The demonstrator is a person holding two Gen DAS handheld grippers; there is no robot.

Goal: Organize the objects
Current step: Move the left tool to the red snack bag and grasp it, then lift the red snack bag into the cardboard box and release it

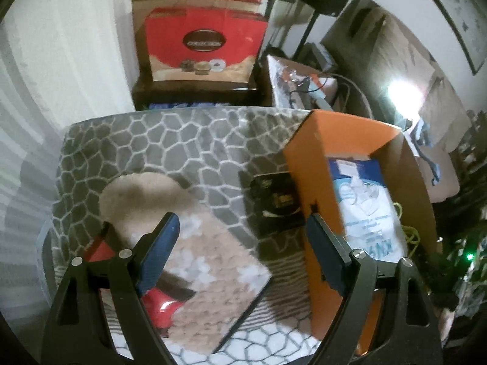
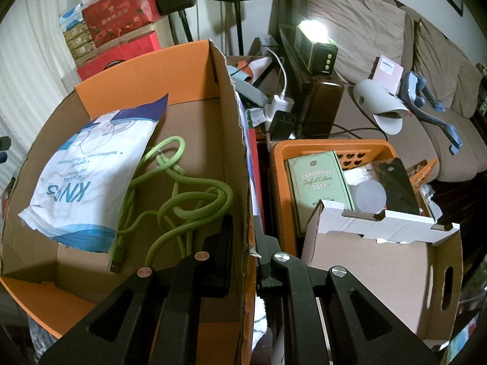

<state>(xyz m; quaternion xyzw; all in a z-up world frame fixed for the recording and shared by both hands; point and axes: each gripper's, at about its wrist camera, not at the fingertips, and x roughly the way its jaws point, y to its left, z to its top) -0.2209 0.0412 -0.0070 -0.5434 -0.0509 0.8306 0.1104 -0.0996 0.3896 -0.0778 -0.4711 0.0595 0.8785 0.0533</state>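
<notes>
Your orange cardboard box (image 2: pixel 194 70) sits open-topped at the centre of the right wrist view, and your right tool (image 2: pixel 243 261) is clamped shut on its right-hand wall, one finger inside and one outside the corrugated edge. Inside the box, a white and blue KN95 mask packet (image 2: pixel 91 170) leans against the wall at 9 o'clock, and a coiled green braided cable (image 2: pixel 179 197) lies on the box floor just beside it, its plug end toward 7 o'clock.

In the left wrist view the same box (image 1: pixel 316 152) stands at 3 o'clock on the surface, which is covered by a grey cloth with a pale pebble pattern (image 1: pixel 182 140). Your left tool (image 1: pixel 240 243) stands wide open with nothing gripped. Between and below its blue-padded fingers lies a flat beige and red gift box (image 1: pixel 213 273), blurred; whether the fingers touch it you cannot tell. A small dark box (image 1: pixel 277 203) rests at 1 o'clock from the tool, against the orange box's outer wall.

To the right of the orange box, at 3 o'clock in the right wrist view, an orange plastic crate (image 2: pixel 280 158) holds a green "Colorful Soft" box (image 2: pixel 316 182), with a white cardboard box (image 2: pixel 380 258) in front of it.
</notes>
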